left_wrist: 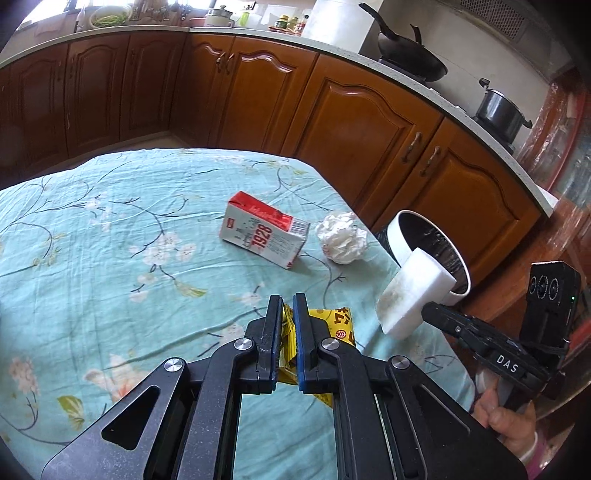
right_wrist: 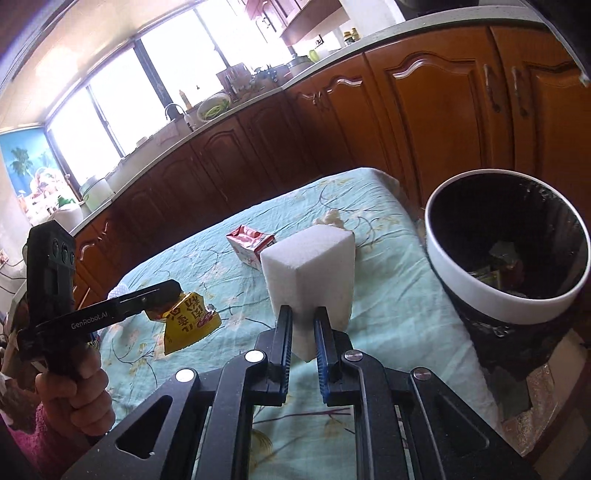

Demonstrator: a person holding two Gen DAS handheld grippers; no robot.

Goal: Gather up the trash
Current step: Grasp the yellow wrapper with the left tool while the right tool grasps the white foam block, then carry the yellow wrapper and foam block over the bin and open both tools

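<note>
Brown wooden kitchen cabinets (left_wrist: 369, 122) under a pale countertop (left_wrist: 258, 35), broad windows (right_wrist: 122, 92) pouring in daylight, black wok (left_wrist: 410, 55) and pot (left_wrist: 502, 110) on the stove — table under a teal floral cloth (left_wrist: 92, 240)

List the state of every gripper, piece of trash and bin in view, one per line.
left gripper: shut on the yellow wrapper, held above the table.
right gripper: shut on the white foam block, held in the air near the bin.
red-and-white carton: lying on its side on the tablecloth.
crumpled tissue: loose beside the carton.
trash bin: open, some trash inside.
</note>
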